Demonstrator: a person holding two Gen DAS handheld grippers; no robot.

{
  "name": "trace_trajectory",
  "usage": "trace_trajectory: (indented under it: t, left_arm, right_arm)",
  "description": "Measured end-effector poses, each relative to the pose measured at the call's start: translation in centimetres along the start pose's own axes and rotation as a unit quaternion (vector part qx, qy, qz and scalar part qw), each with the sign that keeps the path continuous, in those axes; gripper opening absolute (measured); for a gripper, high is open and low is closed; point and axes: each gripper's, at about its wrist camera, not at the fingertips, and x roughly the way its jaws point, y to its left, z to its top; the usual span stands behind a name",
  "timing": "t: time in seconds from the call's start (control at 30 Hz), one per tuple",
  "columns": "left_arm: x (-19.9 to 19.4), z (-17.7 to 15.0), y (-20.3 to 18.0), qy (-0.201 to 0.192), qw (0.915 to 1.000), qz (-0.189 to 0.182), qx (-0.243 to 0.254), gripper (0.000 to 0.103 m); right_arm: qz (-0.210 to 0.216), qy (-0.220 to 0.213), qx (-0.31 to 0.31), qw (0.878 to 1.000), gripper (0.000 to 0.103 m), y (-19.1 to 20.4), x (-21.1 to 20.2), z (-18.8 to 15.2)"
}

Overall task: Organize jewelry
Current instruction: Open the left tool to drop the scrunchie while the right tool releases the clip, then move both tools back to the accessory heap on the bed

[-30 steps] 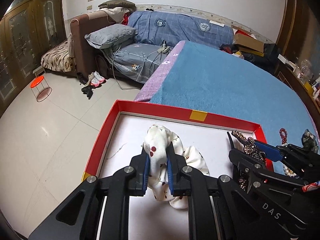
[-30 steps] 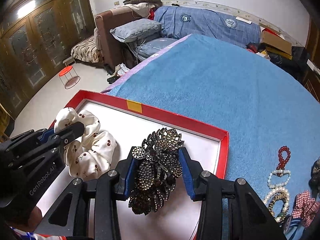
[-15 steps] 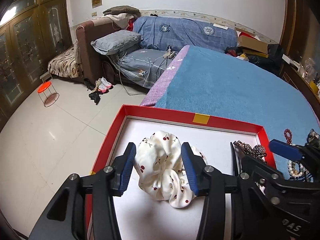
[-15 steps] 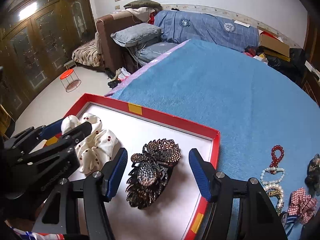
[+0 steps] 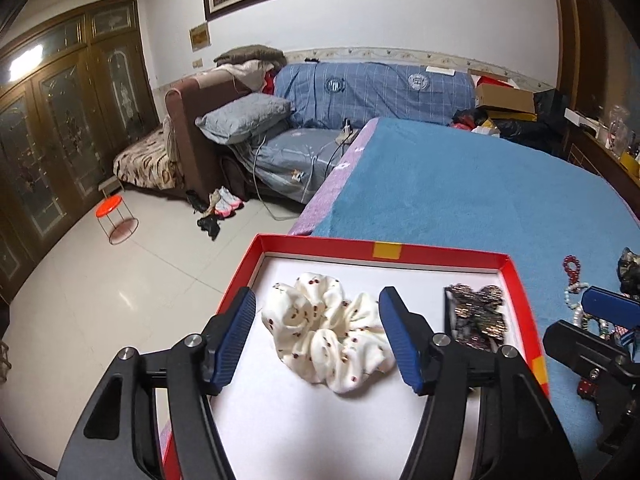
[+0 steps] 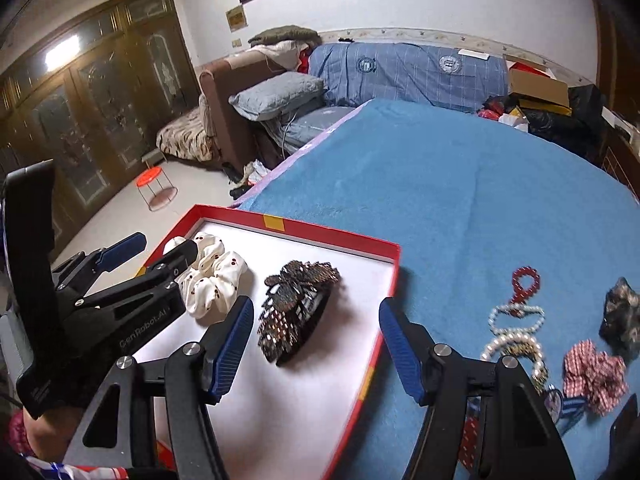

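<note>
A red-rimmed box (image 5: pixel 436 253) with a white floor lies on the blue bed cover. In it lie a white cherry-print scrunchie (image 5: pixel 330 332) and a dark rhinestone hair clip (image 6: pixel 296 308); the box rim (image 6: pixel 390 276) also shows in the right wrist view. My left gripper (image 5: pixel 318 336) is open, its jaws on either side of the scrunchie and raised off it. My right gripper (image 6: pixel 316 344) is open above the hair clip, empty. Loose on the cover to the right lie a red bead loop (image 6: pixel 525 282), pearl strands (image 6: pixel 514 330) and a red checked scrunchie (image 6: pixel 595 374).
A dark fabric piece (image 6: pixel 622 316) lies at the far right of the cover. The box overhangs the bed's left edge above the tiled floor (image 5: pixel 100 280). A sofa with pillows (image 5: pixel 256 120) stands beyond, with a red stool (image 5: pixel 114 218) on the floor.
Both grippers opened and drew back and up. The left one let go of the white scrunchie, the right one let go of the hair clip; both pieces now lie in the box.
</note>
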Motion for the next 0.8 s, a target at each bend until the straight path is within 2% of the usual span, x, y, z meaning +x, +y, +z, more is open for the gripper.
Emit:
trace_trajectory:
  t: [0.23, 0.43, 0.8]
  left_arm:
    - [-2.9, -0.9, -3.1, -0.025, 0.9992, -0.020, 0.024, 0.066]
    - [-5.3, -2.1, -6.2, -0.043, 0.9973, -0.043, 0.041, 0.066]
    - [-7.8, -4.5, -12.7, -0.043, 0.9893, -0.110, 0.085, 0.066]
  right_arm:
    - [0.005, -0.012, 0.030, 0.999, 0.071, -2.4, -2.6, -2.0]
    - [-0.015, -0.017, 0.040, 0.999, 0.071, -4.5, -4.3, -4.1]
    - [-0.053, -0.039, 0.082, 0.994, 0.071, -9.9, -7.8, -7.6]
